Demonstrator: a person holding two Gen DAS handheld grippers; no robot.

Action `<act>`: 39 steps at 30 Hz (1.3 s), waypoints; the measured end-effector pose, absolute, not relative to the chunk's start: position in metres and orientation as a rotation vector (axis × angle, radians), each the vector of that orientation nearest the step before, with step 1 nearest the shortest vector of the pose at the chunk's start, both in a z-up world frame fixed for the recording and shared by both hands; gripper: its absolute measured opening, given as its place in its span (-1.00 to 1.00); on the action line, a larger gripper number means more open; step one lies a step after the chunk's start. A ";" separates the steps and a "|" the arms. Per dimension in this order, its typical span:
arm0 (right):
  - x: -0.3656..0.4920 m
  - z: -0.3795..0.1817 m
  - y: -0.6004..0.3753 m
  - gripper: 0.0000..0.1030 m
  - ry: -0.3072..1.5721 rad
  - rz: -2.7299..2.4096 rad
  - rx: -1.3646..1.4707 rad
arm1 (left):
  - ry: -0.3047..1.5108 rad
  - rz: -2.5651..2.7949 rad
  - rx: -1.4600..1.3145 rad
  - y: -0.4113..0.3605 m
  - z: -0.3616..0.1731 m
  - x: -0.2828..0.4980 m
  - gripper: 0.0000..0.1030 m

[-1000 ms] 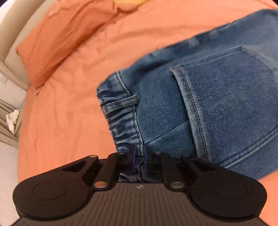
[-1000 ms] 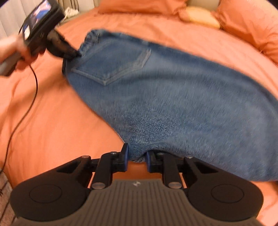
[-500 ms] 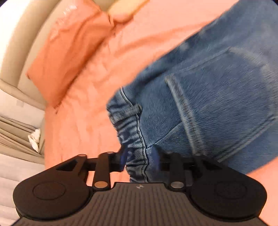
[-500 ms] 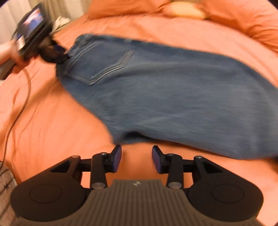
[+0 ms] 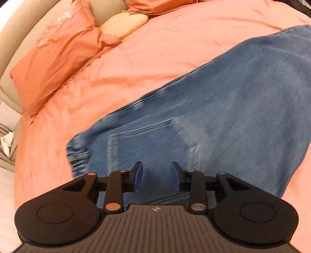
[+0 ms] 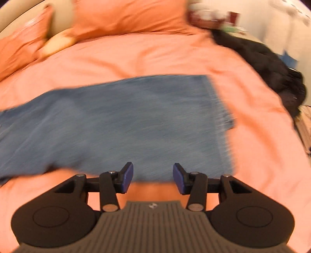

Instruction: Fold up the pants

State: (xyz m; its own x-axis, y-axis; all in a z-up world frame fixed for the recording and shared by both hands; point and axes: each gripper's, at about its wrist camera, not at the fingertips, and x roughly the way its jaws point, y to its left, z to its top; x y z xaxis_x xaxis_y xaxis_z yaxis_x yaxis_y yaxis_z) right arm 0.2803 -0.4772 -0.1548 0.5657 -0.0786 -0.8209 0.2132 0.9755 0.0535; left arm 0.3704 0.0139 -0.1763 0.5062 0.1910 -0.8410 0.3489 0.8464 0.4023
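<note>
In the left wrist view, the left gripper (image 5: 156, 176) sits at 6 o'clock with its jaws spread apart and nothing between them; its blue pads (image 5: 138, 175) hover over the seat of the jeans (image 5: 223, 116). The jeans lie flat on the orange bed (image 5: 155, 58), running from the waistband (image 5: 77, 153) at about 8 o'clock up to the frame's edge at 2 o'clock. A back pocket (image 5: 147, 140) shows just above the pads (its stitching is smeared by blur). An orange pillow (image 5: 56, 58) lies at 10 o'clock against a beige headboard (image 5: 11, 39), with a pale yellow cushion (image 5: 124, 24) beside it near 12. In the right wrist view, the right gripper (image 6: 153, 176) is likewise released, jaws wide and gripping nothing, its pads (image 6: 128, 176) just at the near edge of the jeans (image 6: 126, 124). Here the denim stretches across the middle from 9 o'clock to a straight hem (image 6: 219, 116) at about 3 o'clock, resting on the bed (image 6: 136, 56). Orange pillows (image 6: 120, 17) line the top from 10 to 12 o'clock. A dark, rumpled heap (image 6: 268, 64) lies at 2 o'clock at the bed's far corner (too blurred to tell what it is).
</note>
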 end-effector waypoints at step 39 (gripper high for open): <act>0.454 -0.138 -0.525 -1.00 0.802 -0.317 -0.250 | 1.037 0.012 0.561 -0.018 -0.227 0.443 -0.24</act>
